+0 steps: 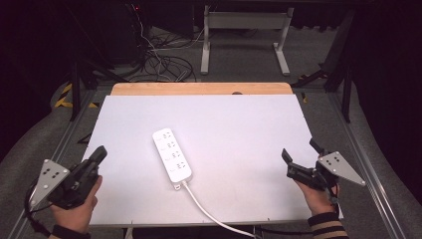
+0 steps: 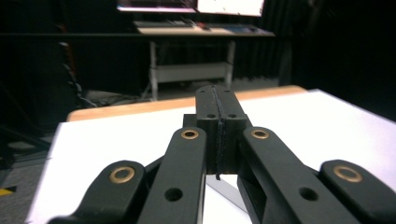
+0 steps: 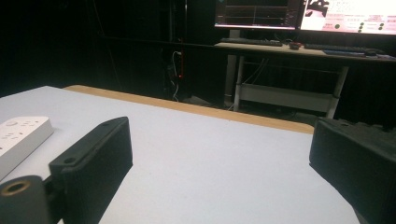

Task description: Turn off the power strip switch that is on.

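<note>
A white power strip (image 1: 172, 154) lies at an angle in the middle of the white table top (image 1: 239, 124), its white cable (image 1: 209, 211) running off the near edge. Its end shows at the left of the right gripper view as the power strip (image 3: 18, 137). My left gripper (image 1: 99, 153) hovers at the table's near left corner, jaws pressed together with nothing between them; it appears as the left gripper (image 2: 218, 105) in its own view. My right gripper (image 1: 301, 152) is at the near right edge, jaws wide apart and empty, seen as the right gripper (image 3: 219, 154) over bare table.
A wooden strip (image 1: 199, 88) borders the table's far edge. Beyond it on the floor are cables (image 1: 159, 59) and a white desk frame (image 1: 244, 35). Monitors (image 3: 303, 14) glow on a desk in the dark background. Metal rails (image 1: 368, 164) flank the table.
</note>
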A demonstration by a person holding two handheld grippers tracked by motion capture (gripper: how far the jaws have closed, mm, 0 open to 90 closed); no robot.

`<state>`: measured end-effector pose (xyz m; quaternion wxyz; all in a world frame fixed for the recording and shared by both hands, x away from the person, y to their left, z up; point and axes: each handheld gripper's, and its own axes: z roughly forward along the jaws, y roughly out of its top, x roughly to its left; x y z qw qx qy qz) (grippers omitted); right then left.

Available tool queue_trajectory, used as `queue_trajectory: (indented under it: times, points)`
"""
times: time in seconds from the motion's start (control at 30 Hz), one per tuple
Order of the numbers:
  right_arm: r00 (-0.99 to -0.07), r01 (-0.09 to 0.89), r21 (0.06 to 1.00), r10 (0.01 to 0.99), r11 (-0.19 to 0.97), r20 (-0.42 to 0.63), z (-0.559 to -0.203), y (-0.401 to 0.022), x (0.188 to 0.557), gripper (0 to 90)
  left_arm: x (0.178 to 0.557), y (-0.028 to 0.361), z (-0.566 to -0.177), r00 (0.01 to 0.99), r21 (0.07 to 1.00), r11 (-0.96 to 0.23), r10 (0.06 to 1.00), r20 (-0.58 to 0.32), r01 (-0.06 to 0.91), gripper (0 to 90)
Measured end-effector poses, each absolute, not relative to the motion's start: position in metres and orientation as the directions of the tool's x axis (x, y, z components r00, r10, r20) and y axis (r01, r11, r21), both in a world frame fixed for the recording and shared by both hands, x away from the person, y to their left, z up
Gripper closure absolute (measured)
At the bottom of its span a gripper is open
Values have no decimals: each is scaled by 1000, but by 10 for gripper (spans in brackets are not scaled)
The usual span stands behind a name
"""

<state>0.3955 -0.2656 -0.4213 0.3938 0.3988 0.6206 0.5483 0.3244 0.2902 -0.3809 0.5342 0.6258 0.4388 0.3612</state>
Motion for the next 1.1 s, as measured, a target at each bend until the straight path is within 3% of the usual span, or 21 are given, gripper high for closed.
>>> queue_trajectory:
  times: [0.2, 0.37, 0.7, 1.1]
  points:
    - [-368, 67, 994, 928, 81, -51, -422, -269, 392, 71, 343, 258, -389, 445, 961, -179, 893, 69, 211, 897]
    - [-367, 73, 994, 929, 81, -49, -422, -269, 392, 71, 360, 242, -393, 473, 943, -209, 879, 64, 260, 898]
    - [-378, 70, 994, 924, 90, -57, -422, -266, 393, 73, 401, 182, -436, 597, 756, -452, 796, 102, 473, 898]
    - [-386, 68, 994, 921, 89, -56, -422, -264, 393, 73, 404, 171, -458, 589, 685, -505, 796, 135, 525, 897]
